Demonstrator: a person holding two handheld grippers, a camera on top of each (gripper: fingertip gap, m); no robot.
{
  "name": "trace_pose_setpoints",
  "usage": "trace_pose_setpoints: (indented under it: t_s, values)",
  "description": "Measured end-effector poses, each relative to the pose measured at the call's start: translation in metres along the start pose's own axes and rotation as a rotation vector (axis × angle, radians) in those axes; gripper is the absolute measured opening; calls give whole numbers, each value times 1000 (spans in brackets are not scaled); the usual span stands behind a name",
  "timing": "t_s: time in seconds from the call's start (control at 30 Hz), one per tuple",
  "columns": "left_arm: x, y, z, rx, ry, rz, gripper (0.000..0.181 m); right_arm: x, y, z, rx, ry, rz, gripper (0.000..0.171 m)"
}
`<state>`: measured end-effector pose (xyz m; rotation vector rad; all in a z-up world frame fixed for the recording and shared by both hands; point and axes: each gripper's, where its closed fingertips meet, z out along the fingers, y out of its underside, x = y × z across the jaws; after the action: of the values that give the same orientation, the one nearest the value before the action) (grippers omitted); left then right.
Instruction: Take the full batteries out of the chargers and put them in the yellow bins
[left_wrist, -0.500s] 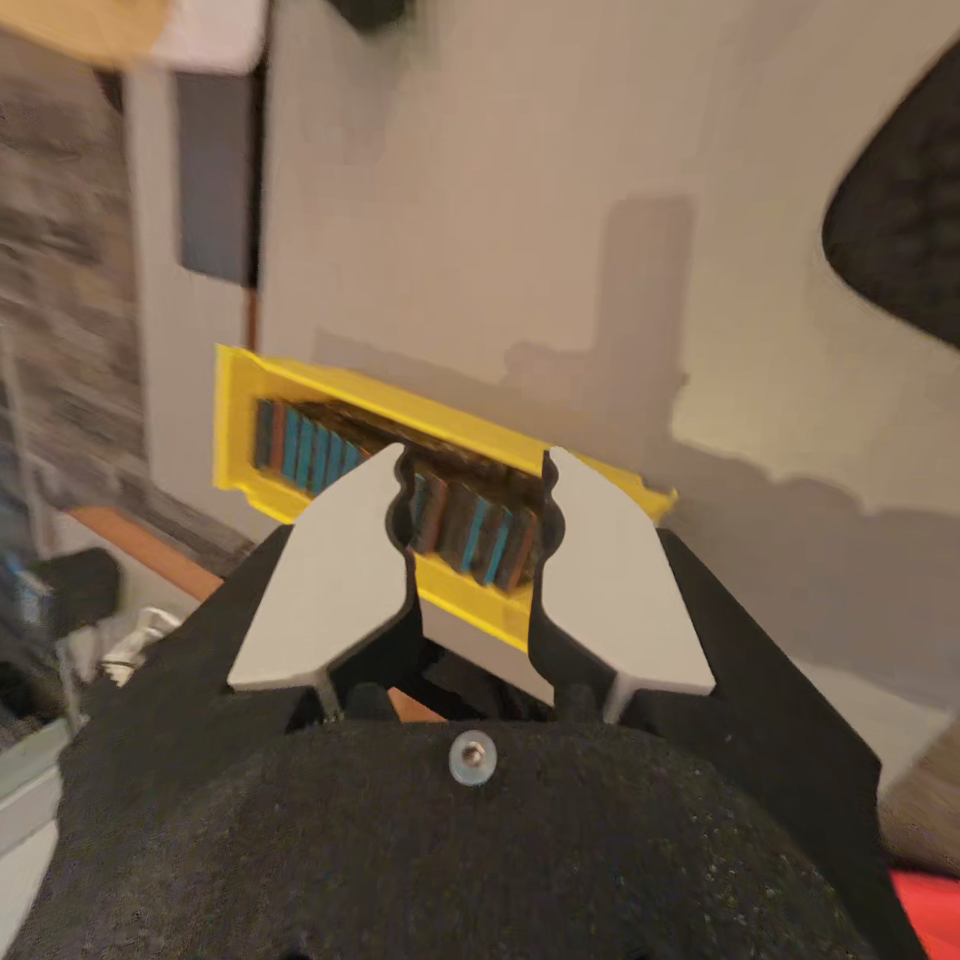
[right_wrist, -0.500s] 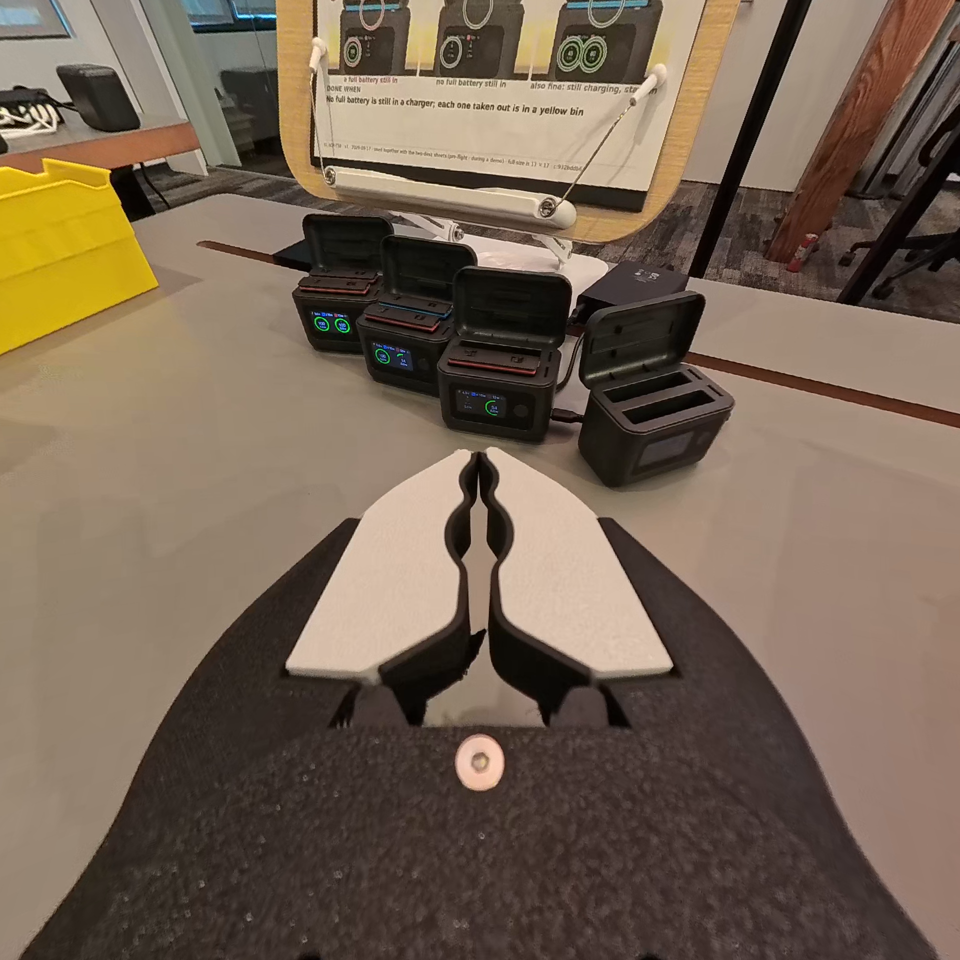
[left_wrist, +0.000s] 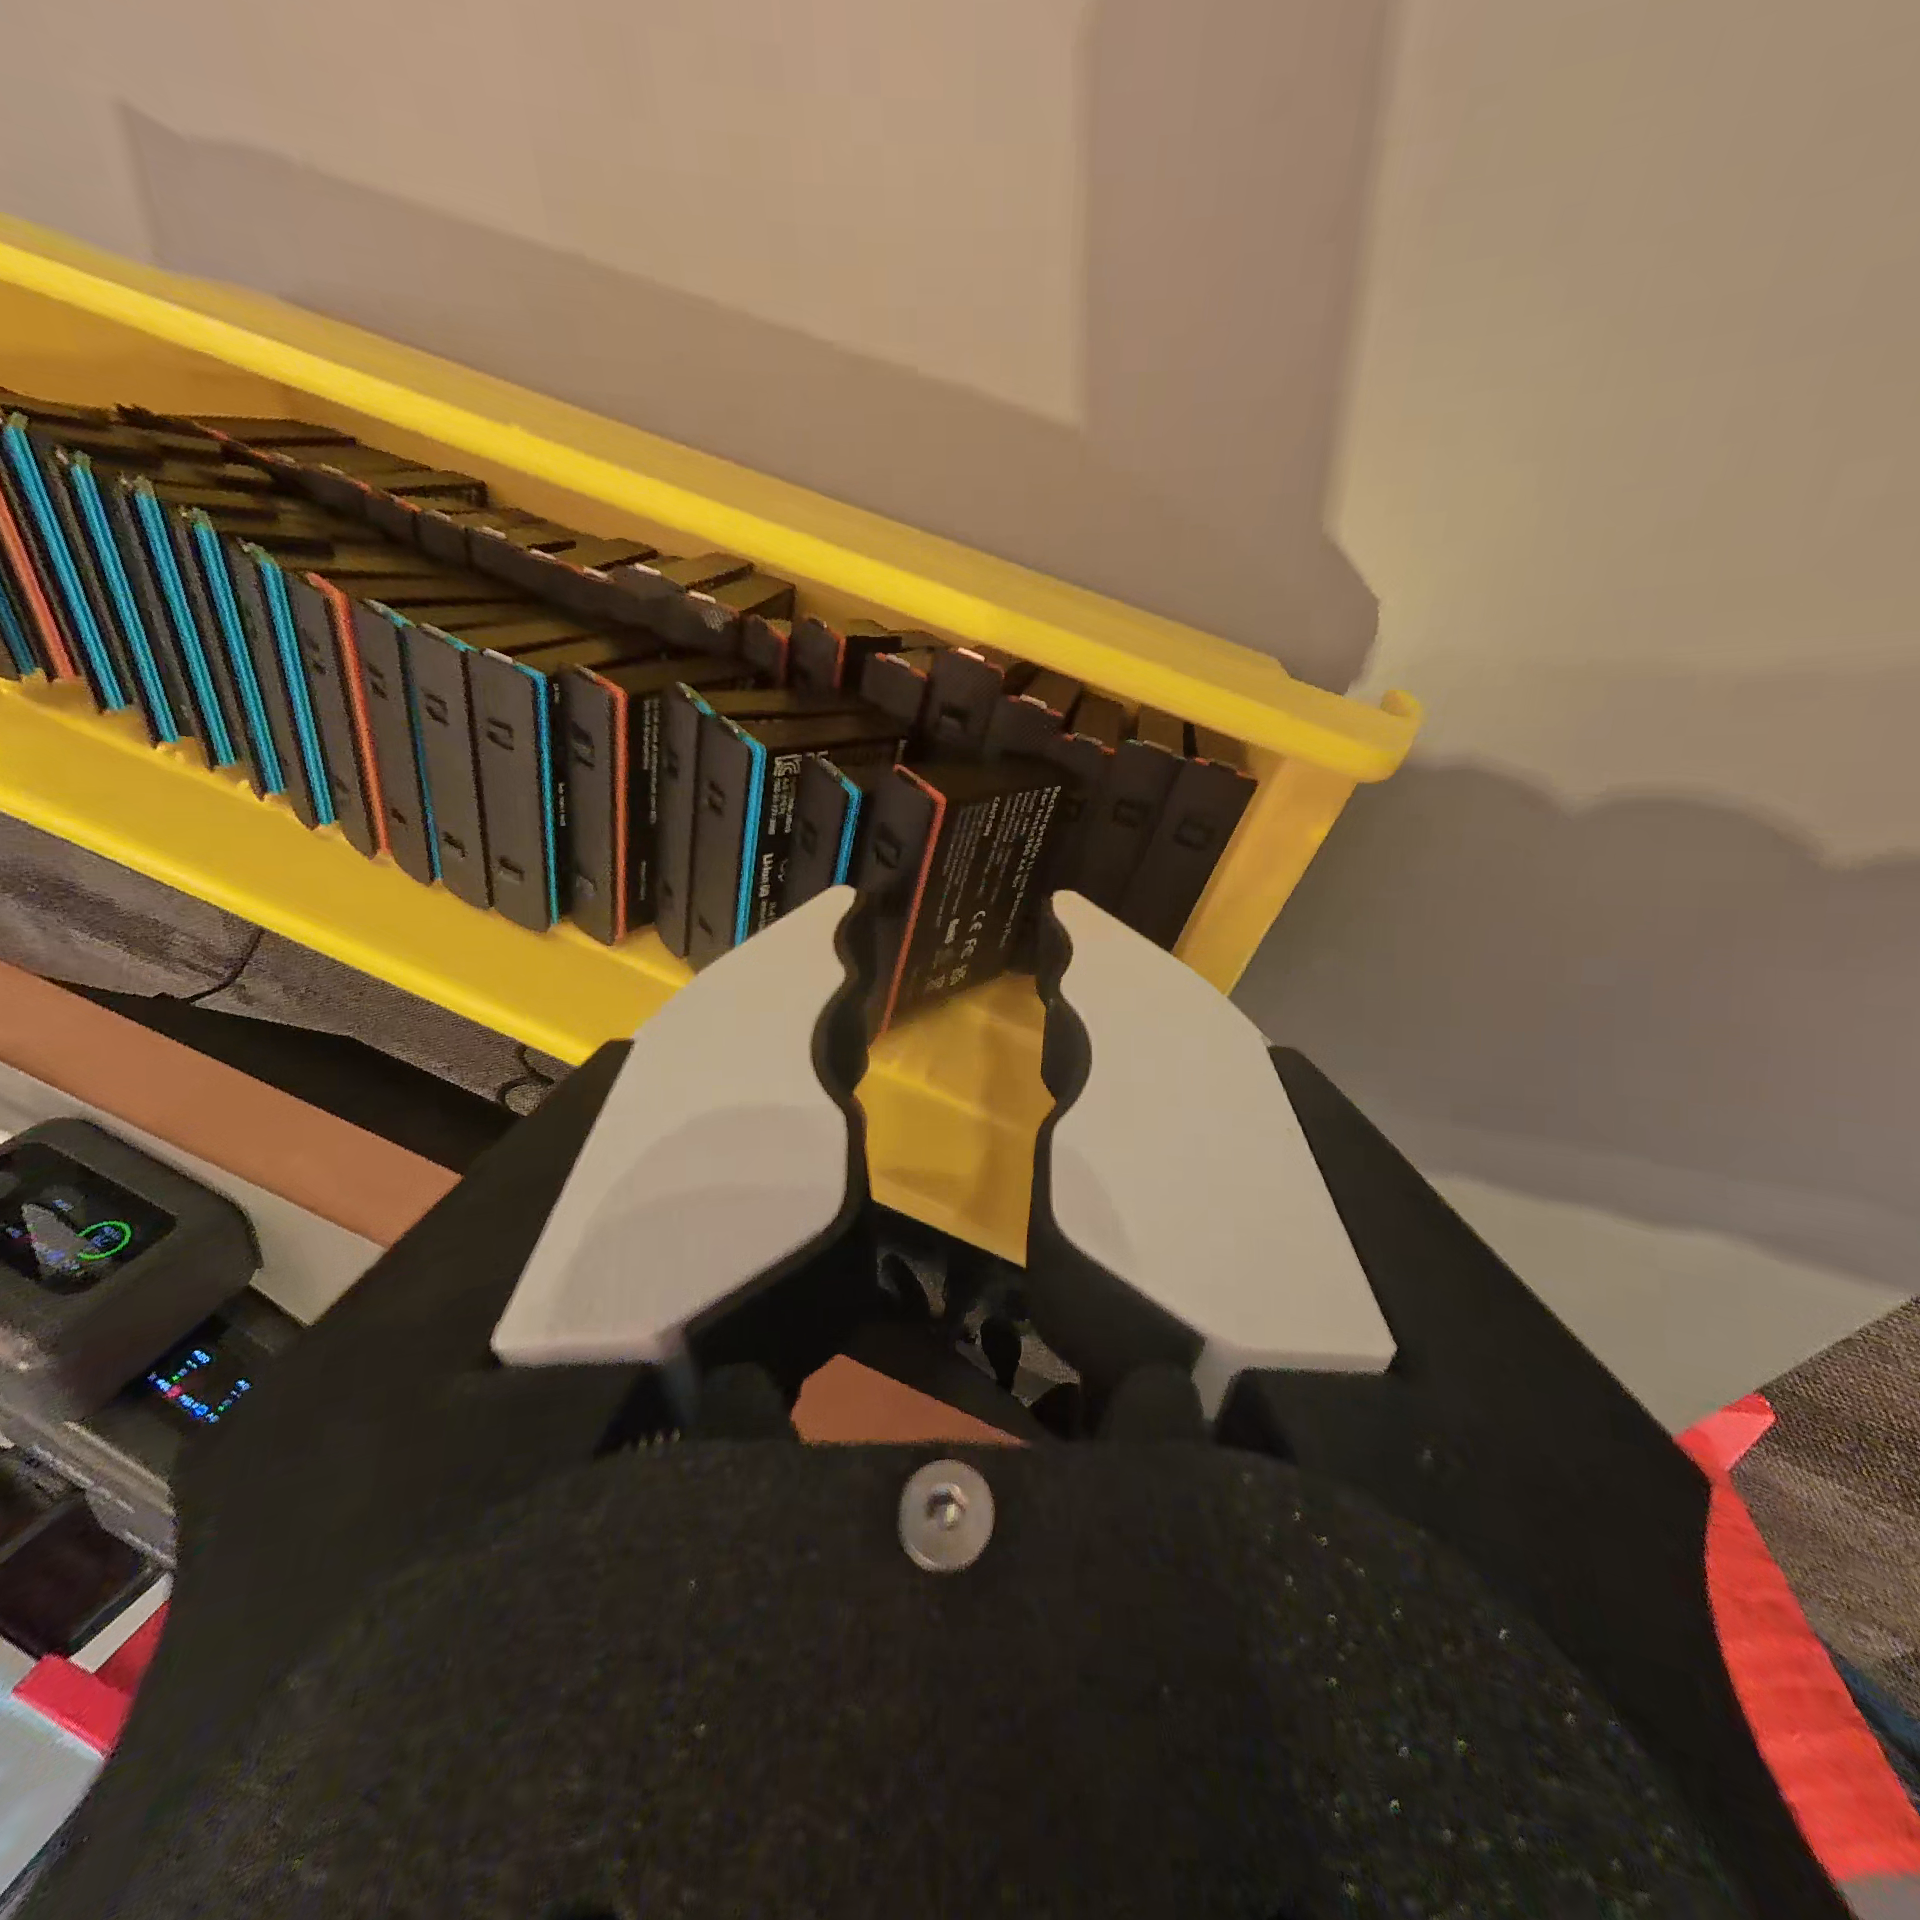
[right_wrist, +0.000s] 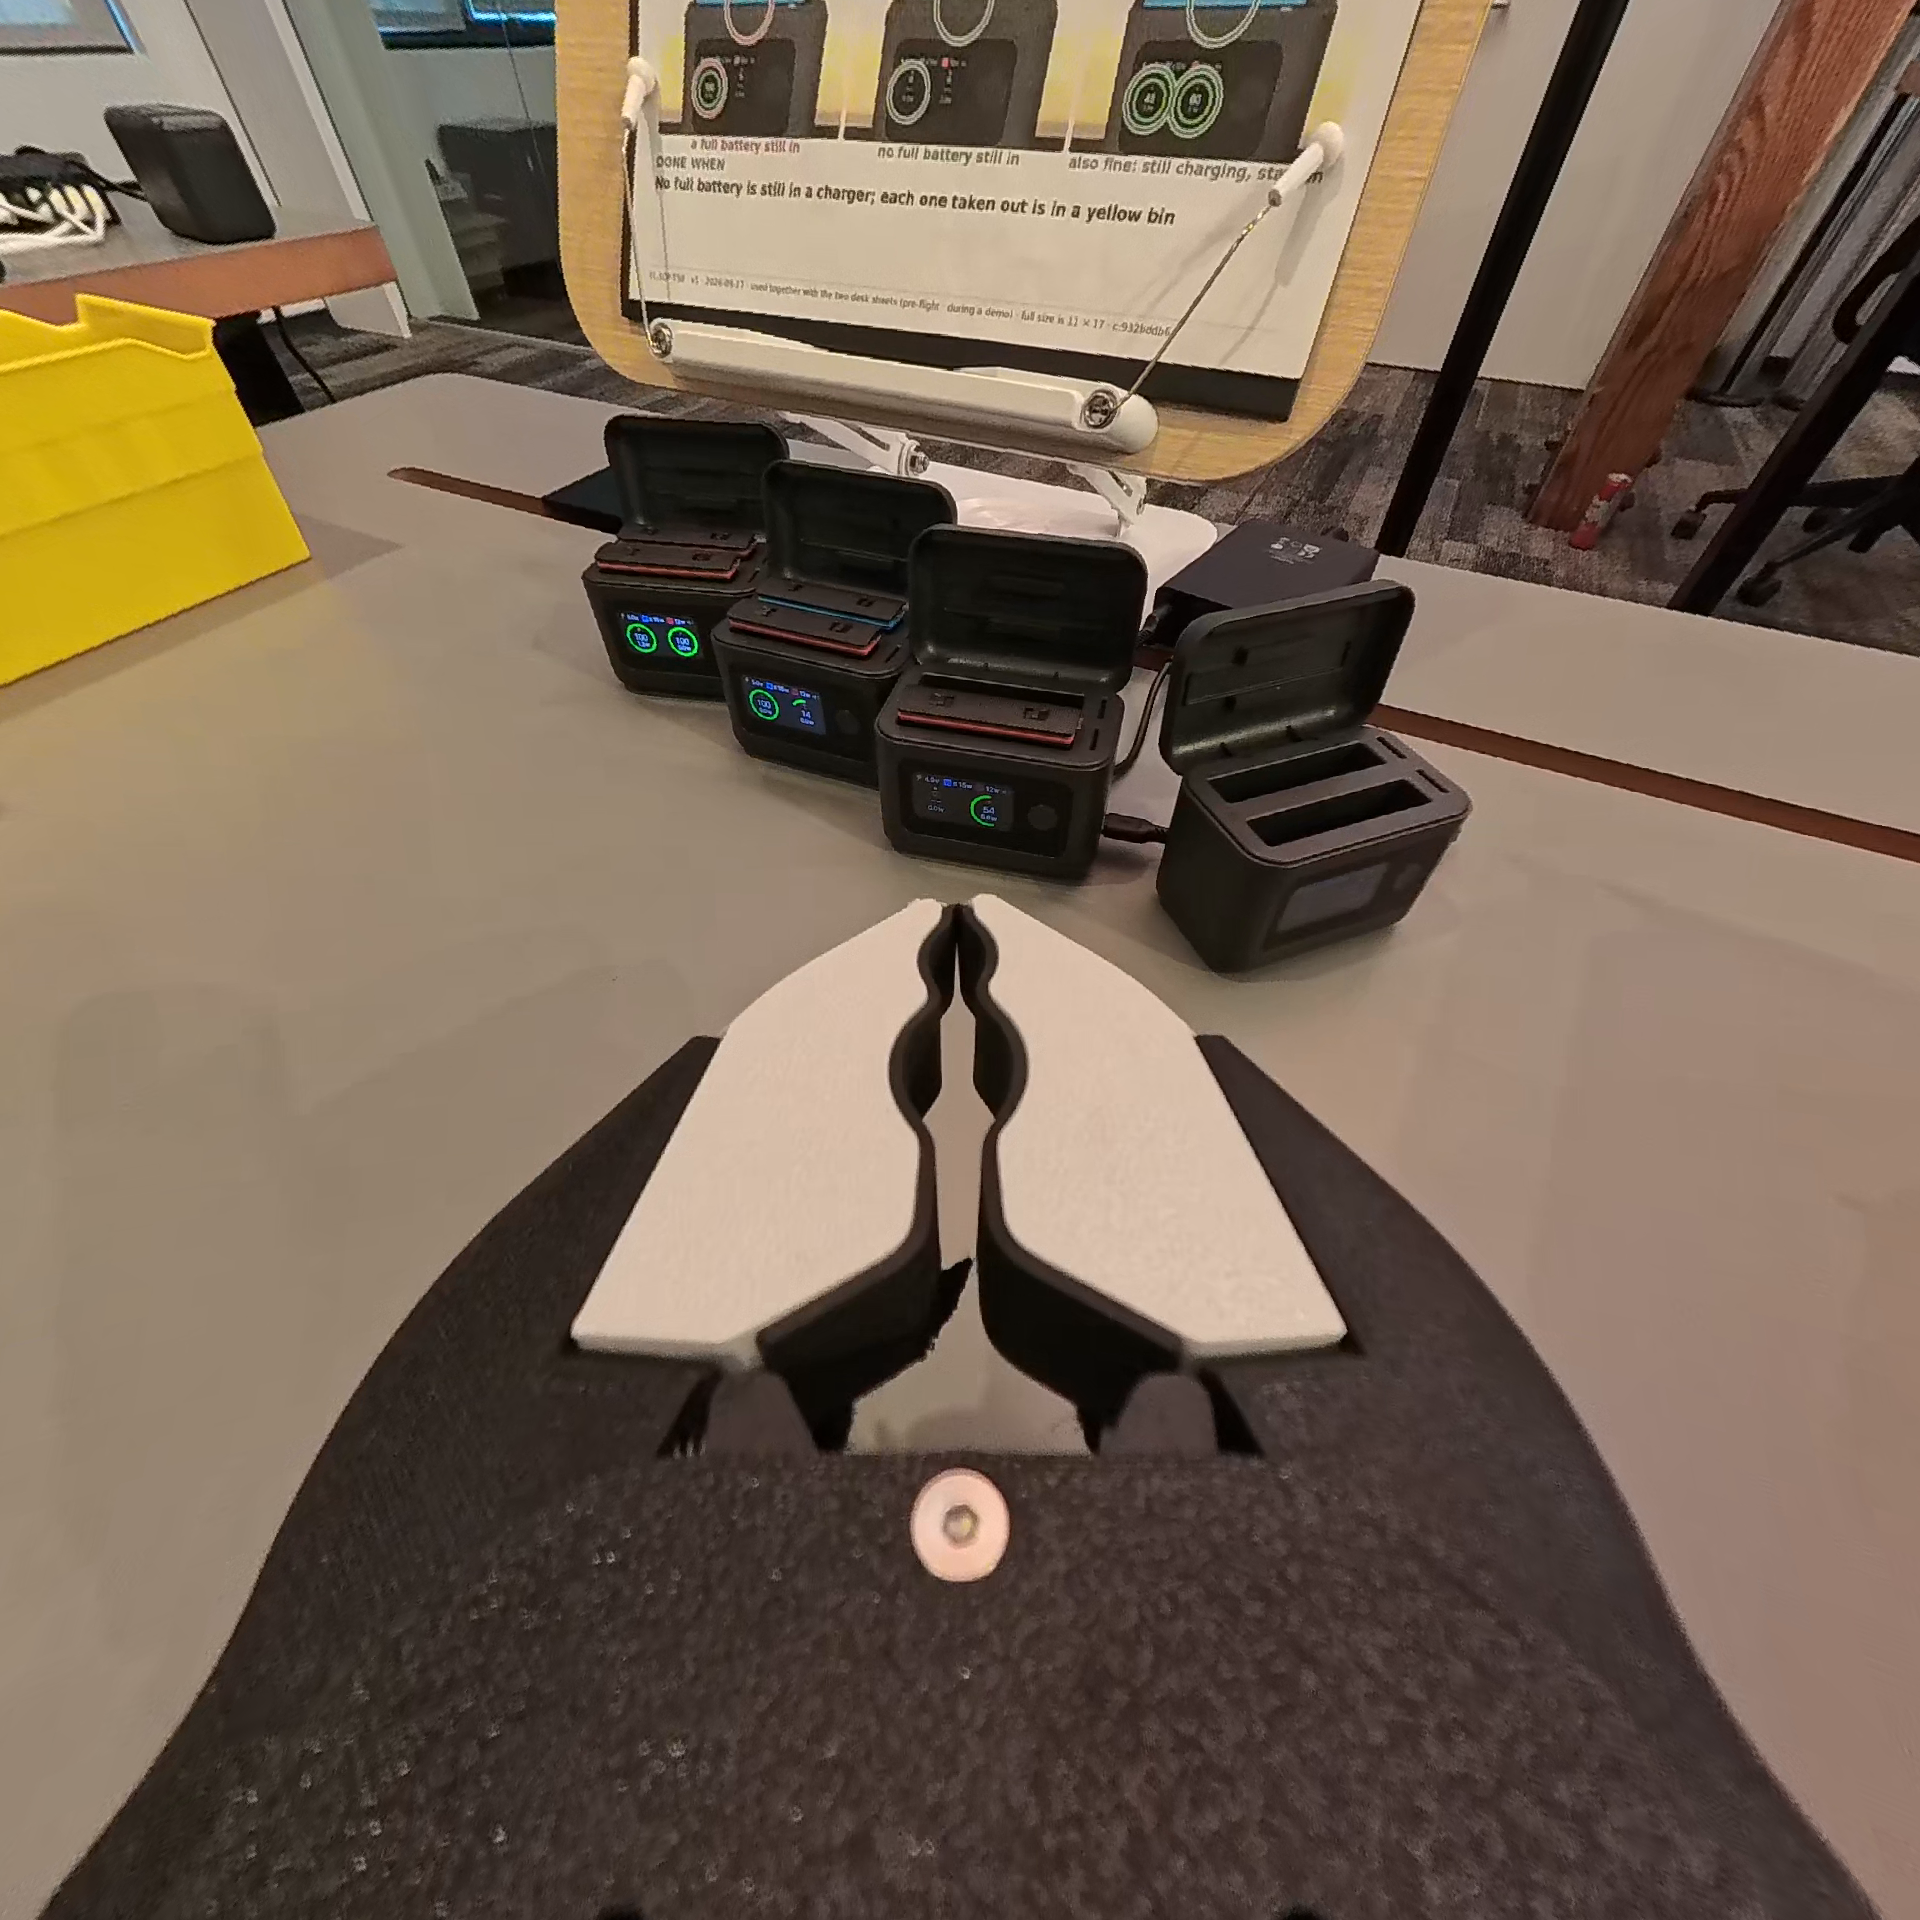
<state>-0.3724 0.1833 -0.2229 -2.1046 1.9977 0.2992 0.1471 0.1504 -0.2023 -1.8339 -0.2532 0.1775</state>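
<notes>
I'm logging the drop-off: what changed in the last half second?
The left tongs moved in close to the yellow bin, open around a leaning red-edged battery at the row's right end; whether they touch it is unclear. The right tongs stayed shut, facing the four chargers, all unmoved.

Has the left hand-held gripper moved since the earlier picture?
Yes. The left hand-held gripper has come much closer to the yellow bin, which now fills far more of its view.

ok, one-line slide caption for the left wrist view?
Left gripper, jaws open, around a red-edged battery leaning in the yellow bin.
</notes>
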Motion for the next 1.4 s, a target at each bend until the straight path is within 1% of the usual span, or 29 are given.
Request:
trace_pose_setpoints:
  t_s: [0.23, 0.43, 0.63, 0.77, 0.87, 0.97, 1.07, 1.13, 1.3, 1.4]
  values:
    - [-6, 6, 6, -40, -61, 34, 27, -1, 1, 0, -2, -4, 0, 0]
    - [-3, 7, 7, -35, -85, 50, 33, -2, 0, 0, 0, -9, -1, 0]
    - [4, 10, -4, -44, -91, 63, 19, -1, -1, 0, 4, -4, -2, 0]
    - [6, 16, -4, -63, -122, 70, 24, -2, -1, 0, 3, -7, -3, 0]
    - [6, 17, -3, -63, -140, 76, 24, -2, -1, 0, 4, -7, -5, 0]
    - [8, 18, -7, -63, -136, 78, 17, -2, -1, 0, 4, -5, -6, 0]
    - [7, 21, -5, -69, -163, 89, 19, -1, -1, 0, 4, -6, -5, 0]
    - [6, 20, -3, -66, -186, 90, 25, -2, -1, 0, 3, -8, -6, 0]
    - [0, 20, -2, -53, -221, 91, 18, -2, 0, 0, 3, -9, -6, 0]
    - [-4, 23, 2, -72, -225, 81, 29, -3, 0, 0, 2, -12, -5, 0]
